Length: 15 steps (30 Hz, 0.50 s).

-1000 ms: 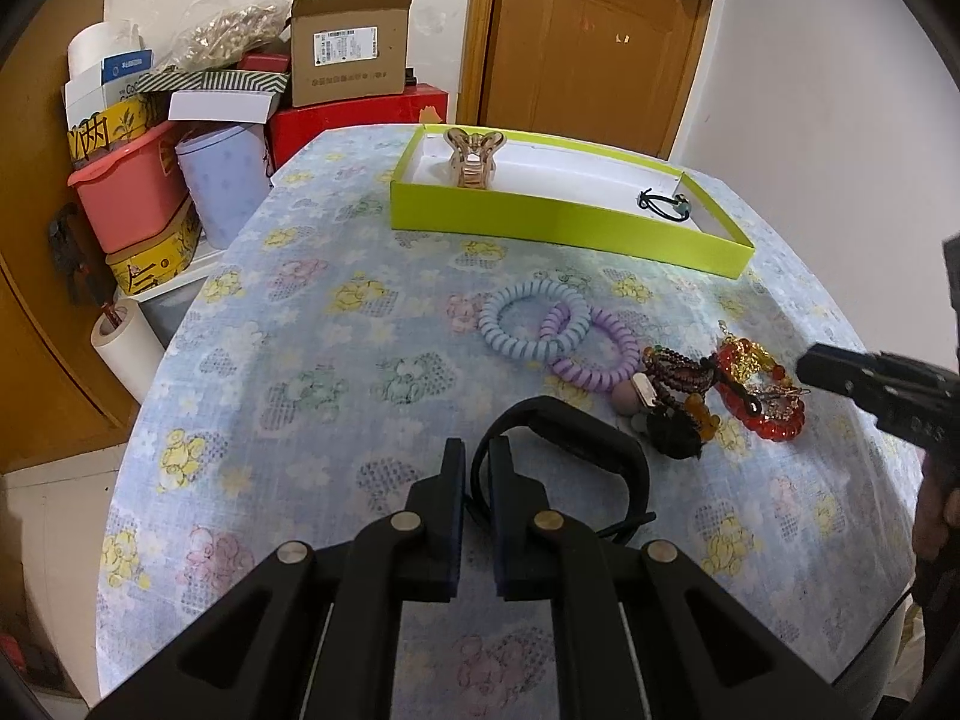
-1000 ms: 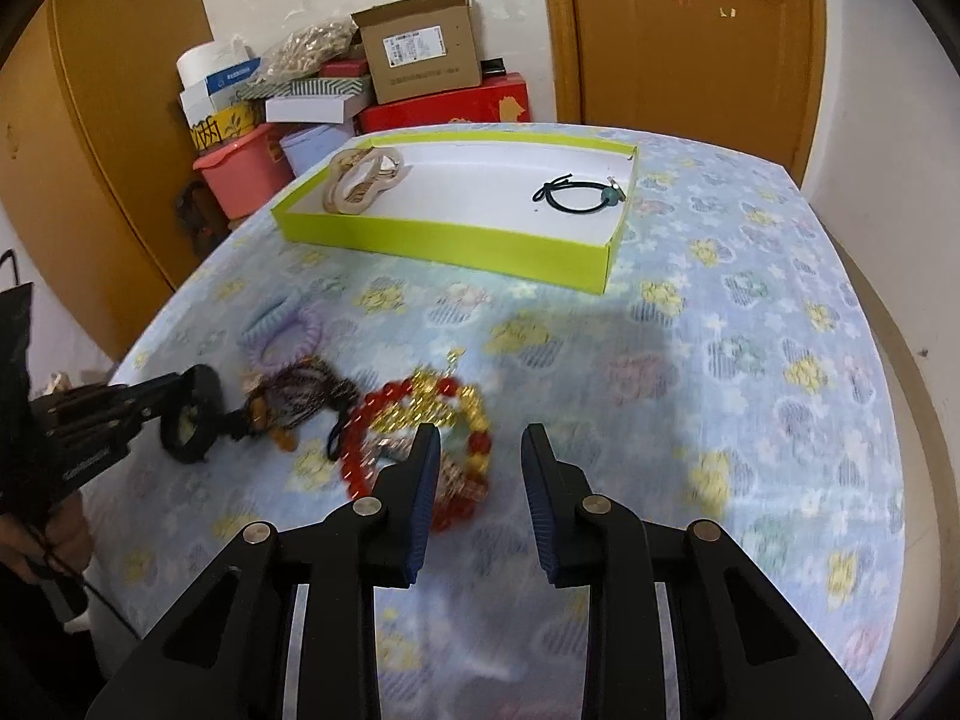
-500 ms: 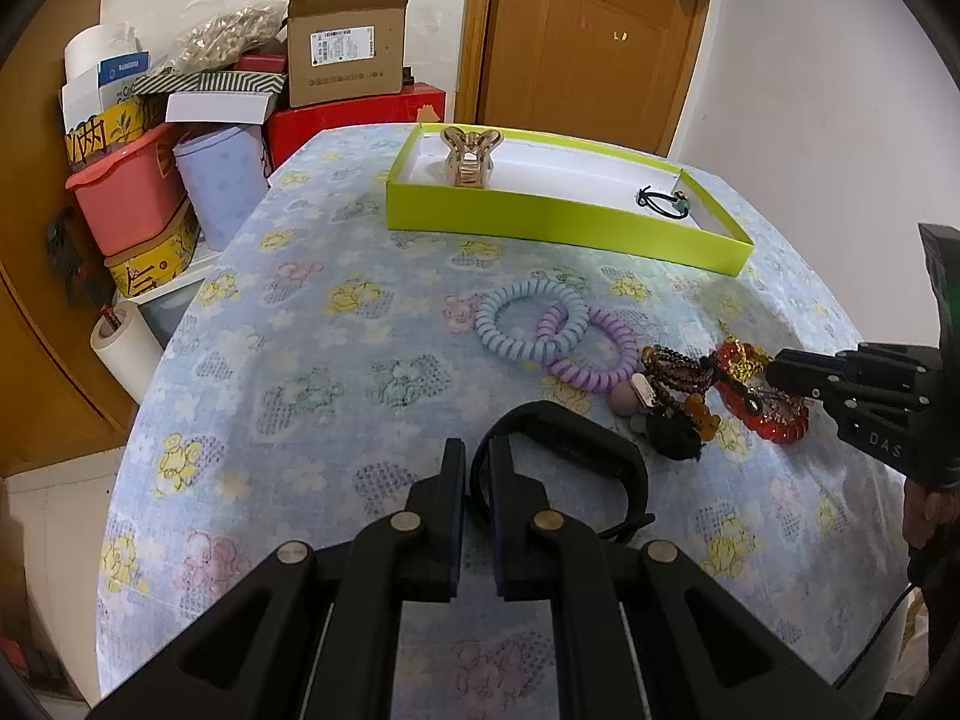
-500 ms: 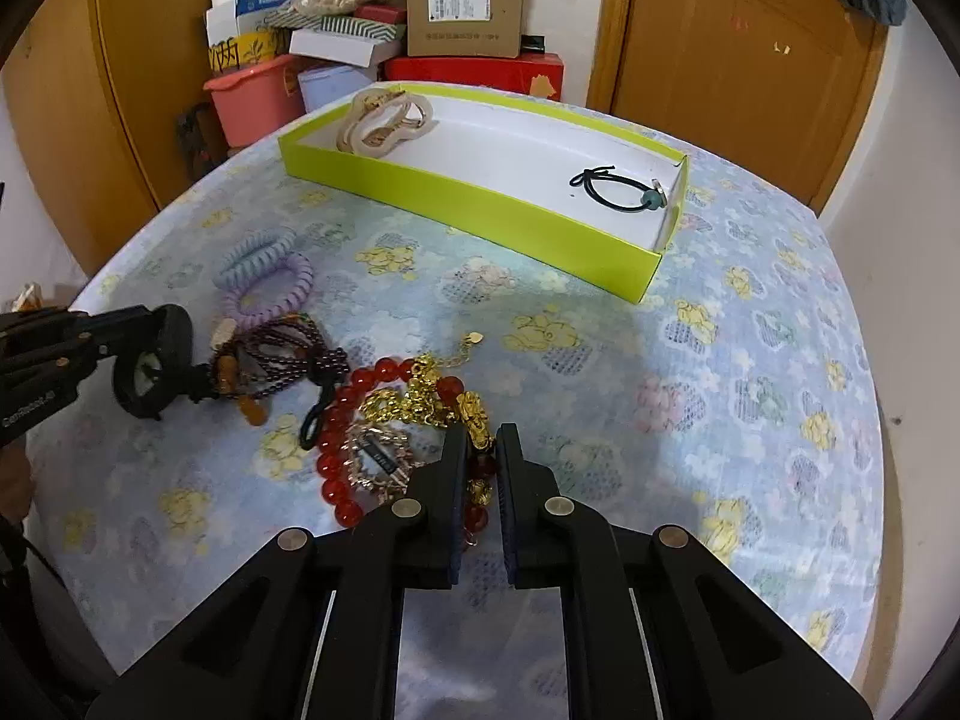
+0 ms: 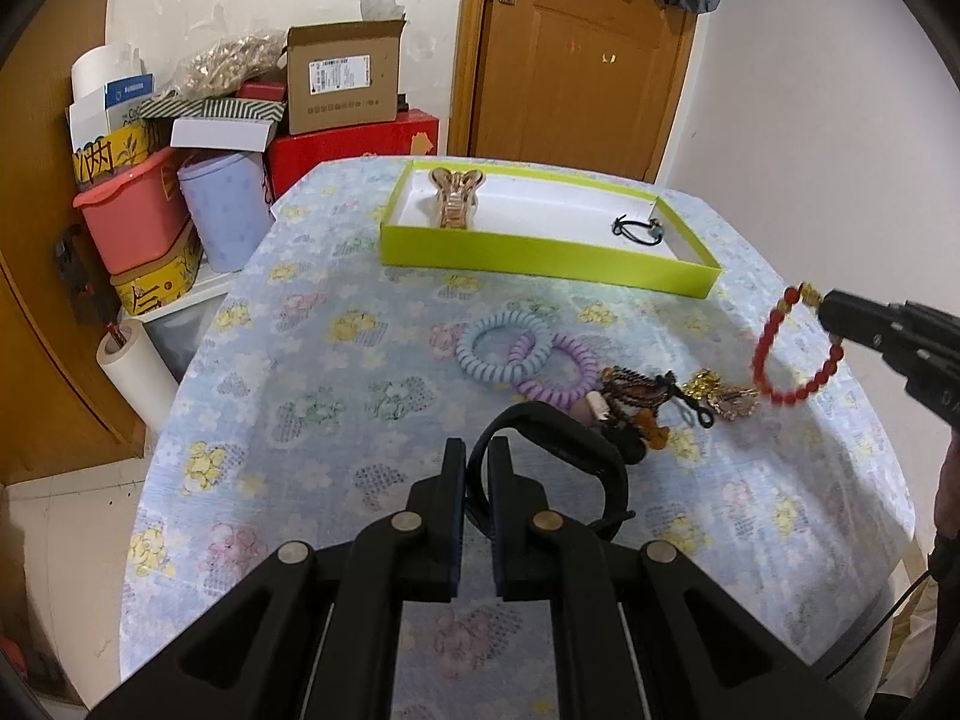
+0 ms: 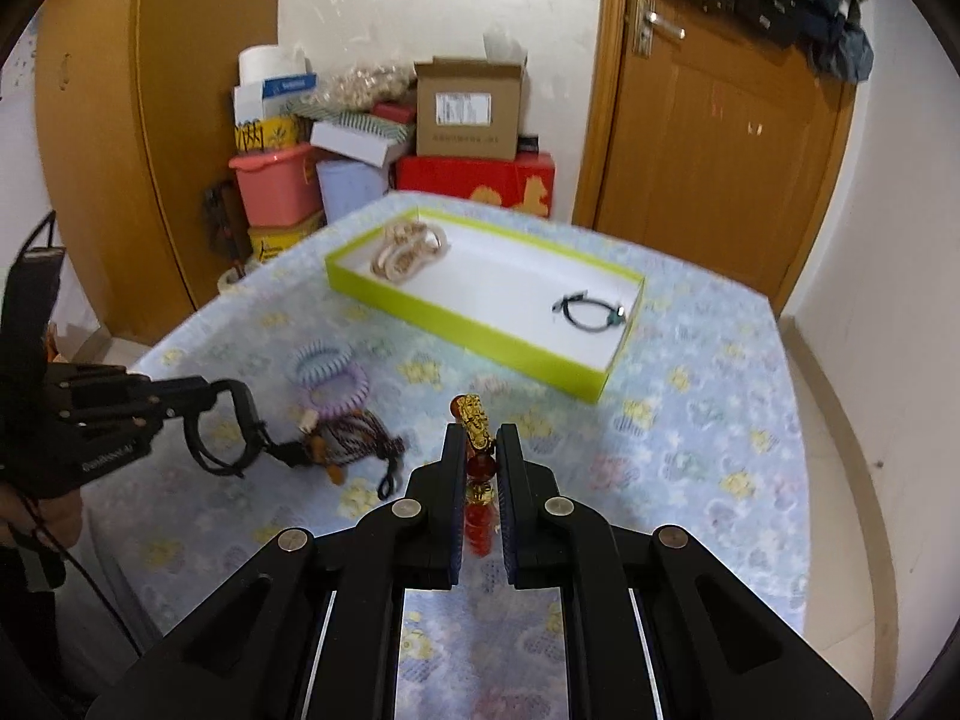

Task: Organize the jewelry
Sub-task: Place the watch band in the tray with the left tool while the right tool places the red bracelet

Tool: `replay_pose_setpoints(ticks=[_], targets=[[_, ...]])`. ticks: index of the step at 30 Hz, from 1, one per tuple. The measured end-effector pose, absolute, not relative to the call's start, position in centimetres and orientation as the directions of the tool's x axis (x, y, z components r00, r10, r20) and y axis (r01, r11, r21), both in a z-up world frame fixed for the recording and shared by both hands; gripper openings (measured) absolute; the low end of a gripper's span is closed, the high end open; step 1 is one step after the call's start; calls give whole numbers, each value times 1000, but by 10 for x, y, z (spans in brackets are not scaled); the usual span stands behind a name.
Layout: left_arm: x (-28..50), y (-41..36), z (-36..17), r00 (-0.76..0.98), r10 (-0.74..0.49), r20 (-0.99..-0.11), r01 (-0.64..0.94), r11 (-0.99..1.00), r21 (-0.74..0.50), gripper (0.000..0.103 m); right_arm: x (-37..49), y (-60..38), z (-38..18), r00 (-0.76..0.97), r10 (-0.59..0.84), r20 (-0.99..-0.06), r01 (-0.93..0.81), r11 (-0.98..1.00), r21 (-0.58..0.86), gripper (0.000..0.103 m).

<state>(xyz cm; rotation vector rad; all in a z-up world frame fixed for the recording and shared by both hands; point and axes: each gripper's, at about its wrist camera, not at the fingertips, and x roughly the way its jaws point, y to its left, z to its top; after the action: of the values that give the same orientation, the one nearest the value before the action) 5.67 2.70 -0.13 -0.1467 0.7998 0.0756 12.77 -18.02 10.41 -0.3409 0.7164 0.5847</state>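
My right gripper (image 6: pixel 480 441) is shut on a red bead bracelet (image 5: pixel 774 354) with gold charms (image 6: pixel 474 420) and holds it above the table. My left gripper (image 5: pixel 476 462) is shut on a black band (image 5: pixel 570 438) that rests low over the tablecloth. The lime-green tray (image 5: pixel 540 252) at the far side holds a beige hair claw (image 5: pixel 456 198) and a black hair tie (image 5: pixel 639 228). Blue (image 5: pixel 501 348) and purple (image 5: pixel 558 369) coil hair ties, a dark beaded bracelet (image 5: pixel 636 387) and a gold trinket (image 5: pixel 714 396) lie mid-table.
The round table has a floral cloth (image 5: pixel 300 396). Behind it stand stacked boxes, a red box (image 5: pixel 354 144), a pink bin (image 5: pixel 129 216) and a cardboard box (image 5: pixel 342 81). A wooden door (image 5: pixel 576 60) is beyond the tray. A paper roll (image 5: pixel 135 372) stands at the left.
My right gripper closed on the red bead bracelet and lifted it off the table, away from the pile. My left gripper kept its hold on the black band and barely moved.
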Motion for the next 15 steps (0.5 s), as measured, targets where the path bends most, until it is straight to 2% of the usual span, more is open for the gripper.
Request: replay_pose_setpoints(ticks=[15], targets=[[53, 16, 34, 744, 1, -668, -82, 993, -90, 7, 118, -187, 137, 640, 422, -642, -609, 789, -89, 9]])
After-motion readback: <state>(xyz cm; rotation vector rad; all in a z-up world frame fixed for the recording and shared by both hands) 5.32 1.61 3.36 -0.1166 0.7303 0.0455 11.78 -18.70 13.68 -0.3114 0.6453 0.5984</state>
